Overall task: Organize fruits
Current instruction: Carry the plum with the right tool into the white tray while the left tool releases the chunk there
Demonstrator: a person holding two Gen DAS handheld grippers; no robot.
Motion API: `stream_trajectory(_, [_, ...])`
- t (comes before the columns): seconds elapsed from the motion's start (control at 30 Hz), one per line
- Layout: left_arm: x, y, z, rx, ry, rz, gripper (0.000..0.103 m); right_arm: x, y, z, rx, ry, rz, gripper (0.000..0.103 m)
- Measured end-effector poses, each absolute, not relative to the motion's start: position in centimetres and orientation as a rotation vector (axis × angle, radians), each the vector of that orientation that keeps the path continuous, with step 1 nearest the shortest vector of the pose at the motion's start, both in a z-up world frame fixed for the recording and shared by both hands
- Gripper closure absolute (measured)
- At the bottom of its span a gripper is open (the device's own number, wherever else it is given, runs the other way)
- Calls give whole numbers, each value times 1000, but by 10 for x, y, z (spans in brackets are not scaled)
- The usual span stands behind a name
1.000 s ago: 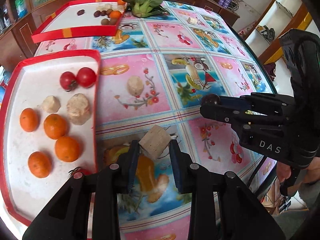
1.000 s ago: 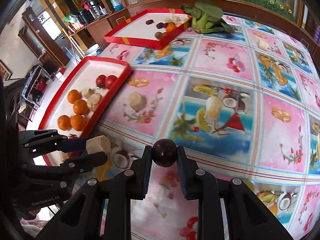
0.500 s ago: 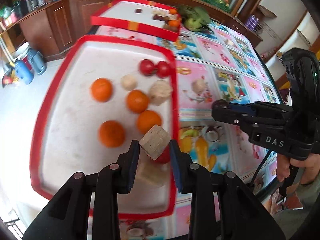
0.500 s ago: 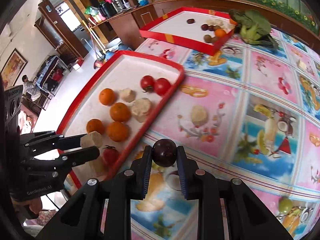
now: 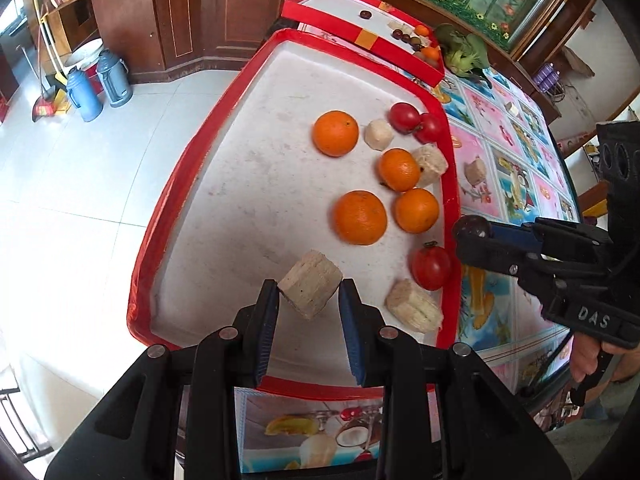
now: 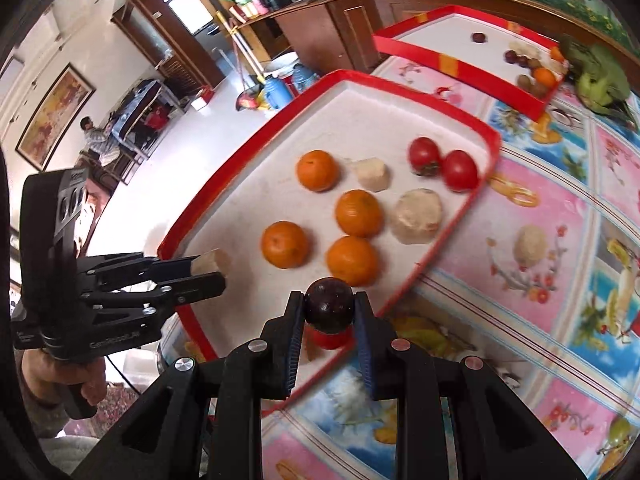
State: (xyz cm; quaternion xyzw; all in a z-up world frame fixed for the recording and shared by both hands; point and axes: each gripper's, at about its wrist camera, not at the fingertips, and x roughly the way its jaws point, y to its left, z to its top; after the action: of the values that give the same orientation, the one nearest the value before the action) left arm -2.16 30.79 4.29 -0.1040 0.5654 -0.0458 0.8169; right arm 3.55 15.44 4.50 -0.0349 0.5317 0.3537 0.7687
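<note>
At lower centre of the left wrist view the left gripper (image 5: 309,294) pinches a pale, fibrous chunk (image 5: 310,283) by its flat sides above the red tray (image 5: 168,216) (probably light and stiff), while the right gripper (image 6: 329,312) clamps a smooth dark plum (image 6: 329,305), likely slippery.

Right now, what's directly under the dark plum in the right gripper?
Below the plum in the right gripper, a tomato shows partly, inside the red tray. The plum and fingers cover the rest.

It was a home: dark wooden cabinets (image 5: 192,20), blue thermos flasks (image 5: 100,88) on white floor tiles (image 5: 60,200), a framed painting (image 6: 54,116).
</note>
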Motion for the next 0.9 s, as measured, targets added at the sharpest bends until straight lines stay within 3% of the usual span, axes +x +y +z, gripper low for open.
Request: stream_trajectory(0.9, [54, 304, 30, -104, 1224, -165, 74, 29, 214, 17, -194, 1192, 780, 75])
